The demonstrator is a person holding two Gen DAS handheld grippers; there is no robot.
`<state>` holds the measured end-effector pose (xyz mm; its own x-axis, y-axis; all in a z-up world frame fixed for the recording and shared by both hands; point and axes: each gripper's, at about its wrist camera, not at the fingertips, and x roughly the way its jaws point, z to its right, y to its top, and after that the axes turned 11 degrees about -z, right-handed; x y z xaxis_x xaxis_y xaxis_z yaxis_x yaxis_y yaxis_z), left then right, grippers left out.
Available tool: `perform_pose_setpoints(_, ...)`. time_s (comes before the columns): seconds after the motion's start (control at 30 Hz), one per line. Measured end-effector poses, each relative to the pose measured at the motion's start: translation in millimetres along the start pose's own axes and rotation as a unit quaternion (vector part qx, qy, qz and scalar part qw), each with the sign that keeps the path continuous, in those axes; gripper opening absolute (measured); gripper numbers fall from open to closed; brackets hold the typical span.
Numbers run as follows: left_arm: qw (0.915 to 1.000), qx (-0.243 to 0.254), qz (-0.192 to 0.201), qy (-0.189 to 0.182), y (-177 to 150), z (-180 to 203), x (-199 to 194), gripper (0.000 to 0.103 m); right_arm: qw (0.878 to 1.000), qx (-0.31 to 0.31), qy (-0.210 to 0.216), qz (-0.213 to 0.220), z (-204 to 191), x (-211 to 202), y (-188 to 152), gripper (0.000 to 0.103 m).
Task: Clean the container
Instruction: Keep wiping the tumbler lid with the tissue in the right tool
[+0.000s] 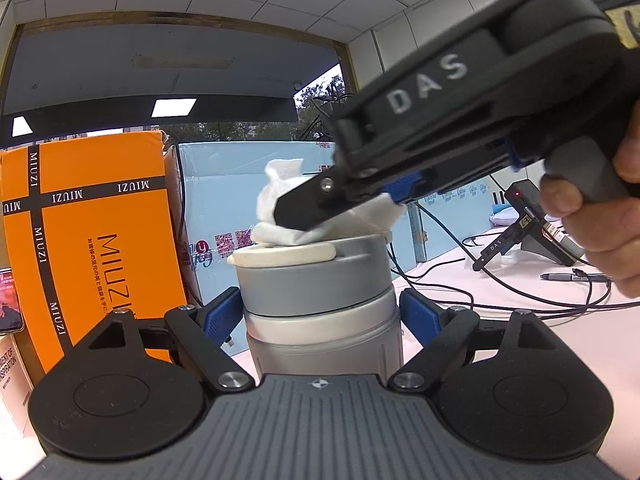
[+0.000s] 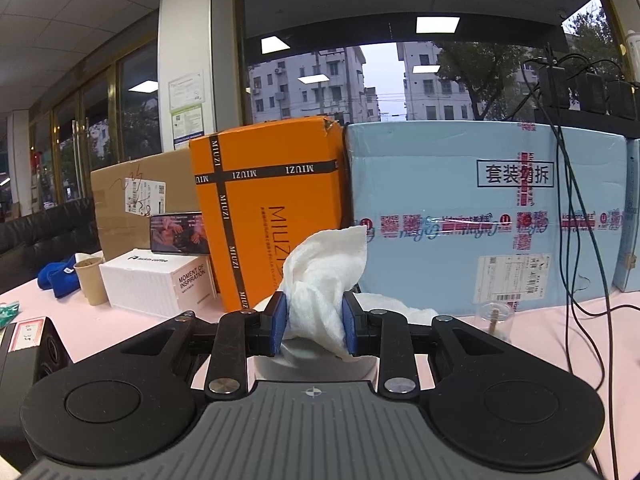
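A grey and white cylindrical container [image 1: 320,300] stands upright on the pink table. My left gripper [image 1: 320,316] is shut on its body, the blue pads on both sides. My right gripper [image 2: 314,326] is shut on a crumpled white cloth [image 2: 324,284]. In the left wrist view the right gripper [image 1: 320,204] reaches in from the upper right and presses the cloth [image 1: 280,204] onto the container's lid [image 1: 286,255]. In the right wrist view only a bit of the container's top [image 2: 316,364] shows below the cloth.
An orange MIUZI box [image 2: 264,208] and a light blue carton [image 2: 480,220] stand close behind the container. A white box [image 2: 156,280], a paper cup [image 2: 91,280] and a blue cloth [image 2: 58,276] lie at the left. Cables [image 1: 480,292], a pen and a small stand lie at the right.
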<state>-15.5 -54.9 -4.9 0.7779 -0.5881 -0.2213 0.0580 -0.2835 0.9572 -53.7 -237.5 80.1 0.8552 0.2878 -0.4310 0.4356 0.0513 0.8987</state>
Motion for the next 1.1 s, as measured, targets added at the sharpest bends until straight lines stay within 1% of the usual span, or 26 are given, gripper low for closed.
perform_pose_setpoints(0.1, 1.0000, 0.002, 0.000, 0.001, 0.0, 1.0, -0.4, 0.084, 1.000, 0.012, 0.005, 0.005, 2.1, 5.3, 1.6, 0.026)
perform_pose_setpoints(0.23, 1.0000, 0.009, 0.001, 0.001, 0.2, 3.2, -0.3, 0.083, 0.999, 0.031, 0.002, 0.015, 10.9, 7.2, 0.1, 0.026)
perform_pose_setpoints(0.5, 1.0000, 0.005, 0.001, -0.001, 0.3, 1.9, -1.1, 0.083, 0.998, 0.051, -0.005, 0.026, 24.6, -5.2, -7.8, 0.027)
perform_pose_setpoints(0.6, 1.0000, 0.007, 0.001, 0.000, 0.4, 2.7, -1.3, 0.083, 0.998, 0.055, -0.001, 0.025, 28.2, -10.4, -11.6, 0.027)
perform_pose_setpoints(0.67, 1.0000, 0.005, 0.000, 0.000, 0.5, 2.5, -1.5, 0.083, 0.998, 0.050, 0.000, 0.023, 26.2, -12.1, -13.4, 0.027)
perform_pose_setpoints(0.77, 1.0000, 0.000, 0.000, -0.002, 0.4, 0.5, -1.2, 0.083, 0.999, 0.029, -0.017, 0.026, 16.5, -10.2, -15.1, 0.029)
perform_pose_setpoints(0.8, 1.0000, 0.001, 0.000, -0.001, 0.2, 0.8, -1.2, 0.083, 0.999, 0.027, -0.015, 0.028, 14.0, -9.1, -14.5, 0.029)
perform_pose_setpoints(0.9, 1.0000, 0.005, 0.001, -0.001, 0.3, 2.0, -1.6, 0.083, 0.999, 0.032, 0.007, 0.026, 9.6, -3.0, -10.2, 0.029)
perform_pose_setpoints(1.1, 1.0000, 0.004, 0.001, -0.001, 0.7, 1.4, -1.2, 0.083, 1.000, 0.020, 0.012, 0.021, 0.7, 10.3, -1.8, 0.029)
